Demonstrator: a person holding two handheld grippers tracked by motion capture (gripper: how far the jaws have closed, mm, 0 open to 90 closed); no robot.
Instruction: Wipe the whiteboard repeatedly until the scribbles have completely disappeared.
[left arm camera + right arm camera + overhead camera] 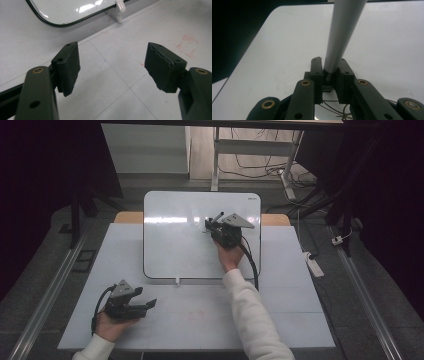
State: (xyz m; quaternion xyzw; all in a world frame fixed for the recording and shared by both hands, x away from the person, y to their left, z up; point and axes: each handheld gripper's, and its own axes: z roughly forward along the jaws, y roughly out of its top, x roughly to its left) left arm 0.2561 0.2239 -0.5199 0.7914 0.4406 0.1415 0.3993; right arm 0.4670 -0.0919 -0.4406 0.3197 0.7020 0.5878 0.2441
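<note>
A whiteboard [180,240] lies flat at the middle back of the table. My right gripper [212,224] hovers over the board's right half, shut on a marker pen [219,215]. In the right gripper view the marker's grey barrel [342,32] rises from between the jaws, with the right gripper [331,68] clamped on its lower end and thin pen lines on the board [387,50] beneath. My left gripper [150,305] rests at the table's front left, open and empty. In the left gripper view its pads [68,68] stand wide apart above the table, the left gripper [113,67] pointing toward the whiteboard's corner [75,10].
A small white clip [177,281] sits at the board's front edge. Faint red marks [187,45] show on the white table top [280,320]. A power strip [314,263] and cables lie on the floor to the right. Desk legs [216,155] stand behind the table.
</note>
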